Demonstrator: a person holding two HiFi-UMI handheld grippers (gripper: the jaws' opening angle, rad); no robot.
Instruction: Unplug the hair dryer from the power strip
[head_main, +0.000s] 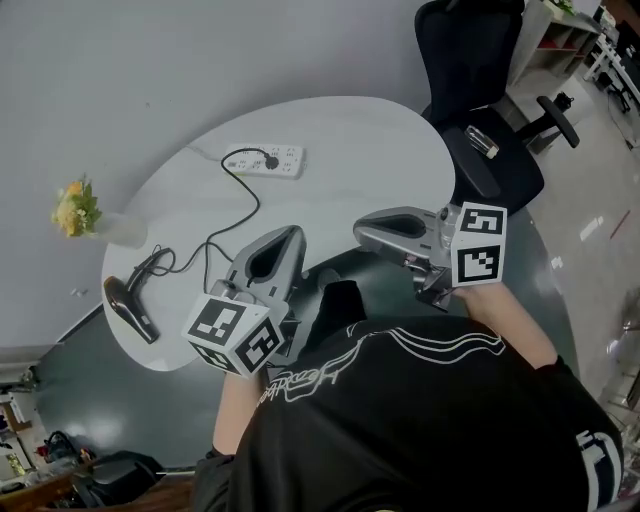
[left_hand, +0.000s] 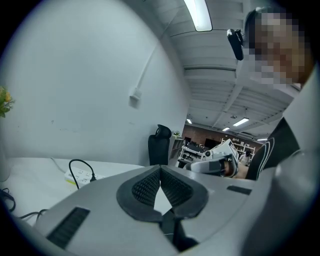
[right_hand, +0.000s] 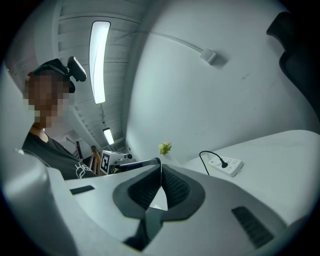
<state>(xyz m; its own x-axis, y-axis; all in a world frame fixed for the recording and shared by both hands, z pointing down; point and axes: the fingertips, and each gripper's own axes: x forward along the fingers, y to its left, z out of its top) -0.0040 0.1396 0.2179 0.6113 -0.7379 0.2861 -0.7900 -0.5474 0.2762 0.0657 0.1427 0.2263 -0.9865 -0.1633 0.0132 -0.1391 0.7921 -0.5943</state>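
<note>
White plastic power strip (head_main: 288, 160), black plug (head_main: 270, 161) seated | crosswise, well ahead | left gripper (head_main: 290, 236) nearer, clenched empty | right gripper (head_main: 360, 230) likewise

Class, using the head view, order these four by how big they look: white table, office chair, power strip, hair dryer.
1. white table
2. office chair
3. power strip and hair dryer: they look about alike, so unranked.

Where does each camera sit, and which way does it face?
Head view: head-mounted, facing down at the table, left gripper, right gripper, black shirt.
Left gripper view: on that gripper, along its shut jaws, toward the right gripper.
Right gripper view: along its shut jaws, toward the left gripper.
Shared by all: the power strip.
</note>
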